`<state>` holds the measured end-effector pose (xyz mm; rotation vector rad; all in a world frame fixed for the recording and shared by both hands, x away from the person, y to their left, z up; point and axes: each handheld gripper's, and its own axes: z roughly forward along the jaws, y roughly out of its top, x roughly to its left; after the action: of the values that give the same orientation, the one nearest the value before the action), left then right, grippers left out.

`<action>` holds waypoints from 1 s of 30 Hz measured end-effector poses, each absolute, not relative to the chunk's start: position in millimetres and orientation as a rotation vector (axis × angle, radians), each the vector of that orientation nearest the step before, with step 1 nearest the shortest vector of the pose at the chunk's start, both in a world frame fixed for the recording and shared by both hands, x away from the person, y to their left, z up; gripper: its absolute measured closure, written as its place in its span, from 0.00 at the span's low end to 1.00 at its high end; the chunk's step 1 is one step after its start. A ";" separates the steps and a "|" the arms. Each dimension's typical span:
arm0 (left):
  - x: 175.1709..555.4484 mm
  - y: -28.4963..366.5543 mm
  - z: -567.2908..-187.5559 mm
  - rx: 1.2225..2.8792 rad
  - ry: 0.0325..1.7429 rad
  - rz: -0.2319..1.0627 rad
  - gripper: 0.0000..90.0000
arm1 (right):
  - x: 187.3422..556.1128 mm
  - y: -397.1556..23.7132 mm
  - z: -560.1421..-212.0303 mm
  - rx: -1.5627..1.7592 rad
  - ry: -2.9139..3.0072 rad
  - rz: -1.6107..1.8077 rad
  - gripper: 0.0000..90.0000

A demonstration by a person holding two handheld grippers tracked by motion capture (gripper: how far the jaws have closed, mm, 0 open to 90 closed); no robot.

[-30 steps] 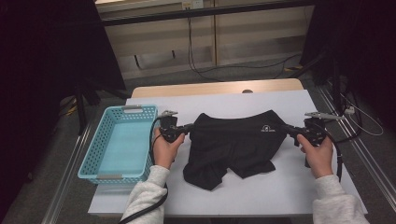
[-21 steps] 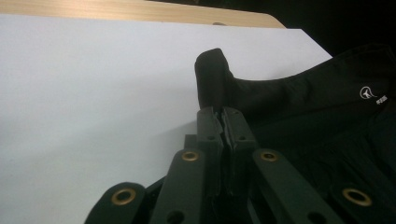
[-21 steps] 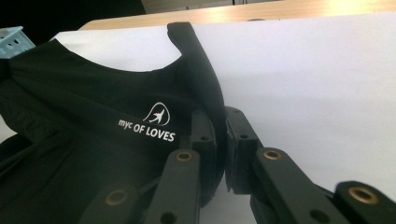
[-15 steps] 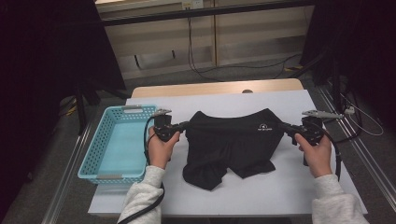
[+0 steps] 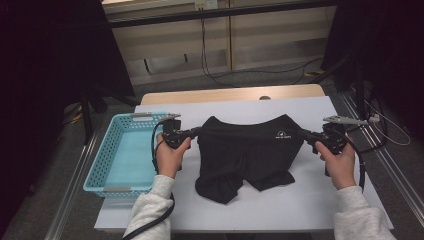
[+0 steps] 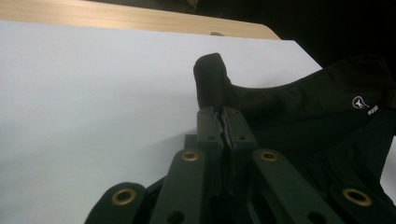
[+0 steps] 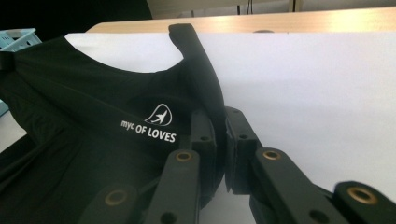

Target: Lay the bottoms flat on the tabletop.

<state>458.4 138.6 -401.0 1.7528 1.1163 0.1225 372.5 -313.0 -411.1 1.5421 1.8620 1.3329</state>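
The black shorts (image 5: 248, 155) hang stretched over the white bench (image 5: 310, 200), waistband corners pinched: the left tool (image 5: 196, 133) is clamped on one corner, the right tool (image 5: 303, 134) on the other. A blue basket (image 5: 107, 150) sits left.

L gripper (image 5: 196, 132) + R gripper (image 5: 303, 134): fingers clamped; hands well apart, level

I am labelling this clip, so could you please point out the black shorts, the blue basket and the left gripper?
black shorts (image 5: 247, 150), high view, middle of the fabric.
blue basket (image 5: 102, 156), high view, its left wall.
left gripper (image 6: 223, 116), left gripper view, tips shut on the waistband.
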 end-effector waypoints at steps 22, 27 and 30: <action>462.9 134.6 -366.3 1.746 1.096 0.172 0.97 | 370.6 -314.0 -391.2 1.483 1.858 1.350 0.93; 483.3 137.0 -367.3 1.740 1.125 0.156 0.97 | 388.2 -311.4 -387.2 1.489 1.878 1.315 0.93; 500.7 138.4 -367.5 1.742 1.145 0.156 0.97 | 406.7 -307.8 -384.0 1.487 1.900 1.273 0.93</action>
<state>500.7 138.4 -367.5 1.7418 1.1453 0.1563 406.7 -307.8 -384.0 1.4874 1.9003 1.2731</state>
